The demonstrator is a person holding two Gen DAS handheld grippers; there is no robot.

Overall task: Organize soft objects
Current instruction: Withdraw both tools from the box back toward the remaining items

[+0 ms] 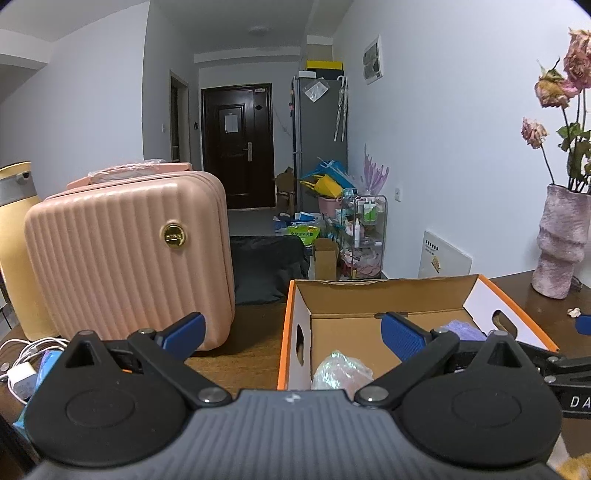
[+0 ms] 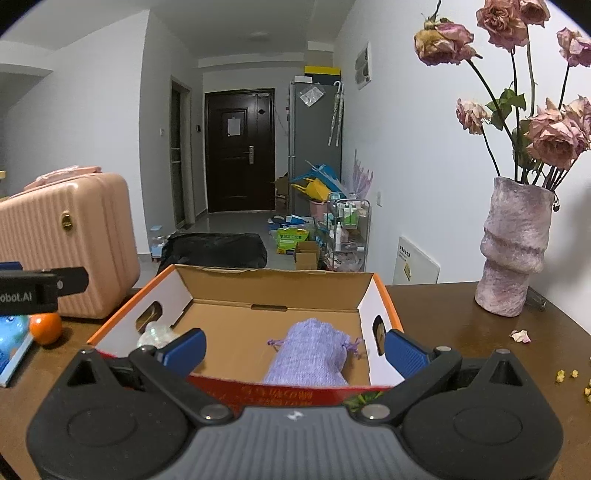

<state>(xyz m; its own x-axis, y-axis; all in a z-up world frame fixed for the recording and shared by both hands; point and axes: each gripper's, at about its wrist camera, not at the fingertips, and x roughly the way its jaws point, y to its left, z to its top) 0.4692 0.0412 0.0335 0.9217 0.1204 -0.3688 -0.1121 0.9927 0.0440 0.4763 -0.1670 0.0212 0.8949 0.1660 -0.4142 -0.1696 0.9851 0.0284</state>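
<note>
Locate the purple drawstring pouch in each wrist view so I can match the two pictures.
Left wrist view: the purple drawstring pouch is a sliver low and right of centre, inside the cardboard box, mostly hidden behind the gripper's arm.
Right wrist view: the pouch lies in plain sight low and centre, on the box floor towards its right wall.
Shared landmark: the pink suitcase, left of the box in both.

We see both views lit evenly and rather dimly, with a cool bluish cast on the walls. A faint ceiling lamp [image 1: 259,29] gives no glare. Soft sheen lies on the dark table [image 2: 443,317], and shadows stay weak. Fisheye bending curves the walls and stretches the roses [image 2: 554,136] toward the edges; the corners go black. The far door [image 1: 236,147] looks slightly soft.
</note>
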